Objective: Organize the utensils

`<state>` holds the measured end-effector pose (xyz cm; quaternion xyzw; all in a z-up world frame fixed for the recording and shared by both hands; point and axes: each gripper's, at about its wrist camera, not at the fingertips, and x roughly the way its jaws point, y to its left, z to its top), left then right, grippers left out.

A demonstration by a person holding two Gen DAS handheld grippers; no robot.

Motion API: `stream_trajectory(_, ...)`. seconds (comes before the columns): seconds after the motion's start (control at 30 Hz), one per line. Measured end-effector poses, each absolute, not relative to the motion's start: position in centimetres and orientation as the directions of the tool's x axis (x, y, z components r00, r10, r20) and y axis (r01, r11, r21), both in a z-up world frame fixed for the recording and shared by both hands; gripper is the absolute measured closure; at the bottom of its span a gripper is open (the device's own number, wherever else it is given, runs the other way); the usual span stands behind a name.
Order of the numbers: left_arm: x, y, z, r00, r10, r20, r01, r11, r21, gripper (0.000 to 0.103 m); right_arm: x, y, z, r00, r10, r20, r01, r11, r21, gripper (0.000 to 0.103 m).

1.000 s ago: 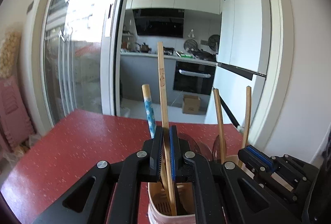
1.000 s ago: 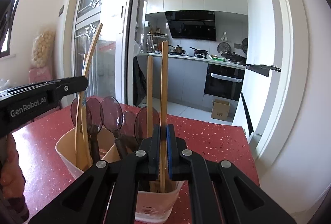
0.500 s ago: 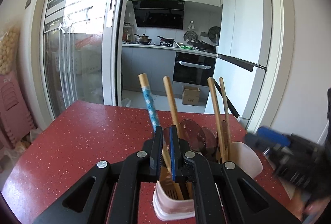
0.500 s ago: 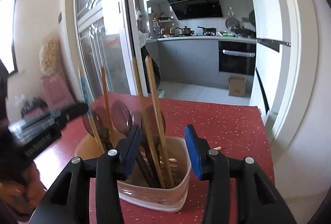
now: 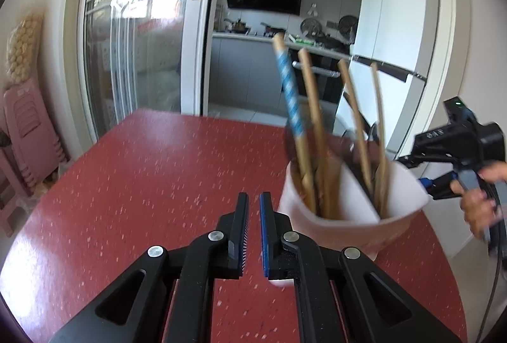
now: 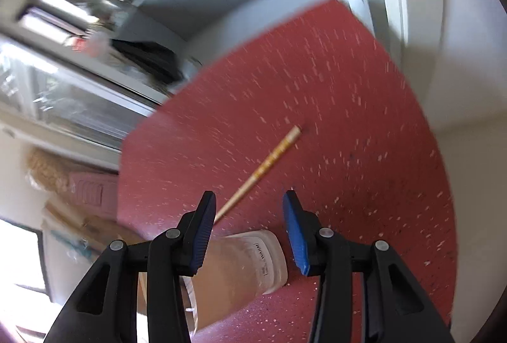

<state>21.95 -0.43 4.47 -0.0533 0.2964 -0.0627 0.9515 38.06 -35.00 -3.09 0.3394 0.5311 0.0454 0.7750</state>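
The left gripper (image 5: 253, 210) hung over the red speckled table (image 5: 142, 171), its jaws nearly together with nothing between them. Just to its right stood the pale pink plastic utensil holder (image 5: 348, 210), with 4 wooden-handled utensils (image 5: 312, 108) upright inside. Farther right, a hand (image 5: 478, 200) carried the right gripper (image 6: 250, 232); its jaws were closing, parted and empty. Beyond them, 1 wooden chopstick (image 6: 266, 165) lay loose on the table.

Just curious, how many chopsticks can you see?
5. Four stand in the cup: a blue chopstick and three plain. A fifth chopstick lies on the table. More may hide inside.
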Motion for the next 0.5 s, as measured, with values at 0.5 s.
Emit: stream_trajectory(0.5, 20.2, 2.6, 0.3, 0.776, -0.062, -0.628, -0.002, 0.995, -0.1, 0.067, 46.8, -32.9, -9.6, 0.139, 0.326, -0.935, 0.415, 0.838, 0.354, 0.068)
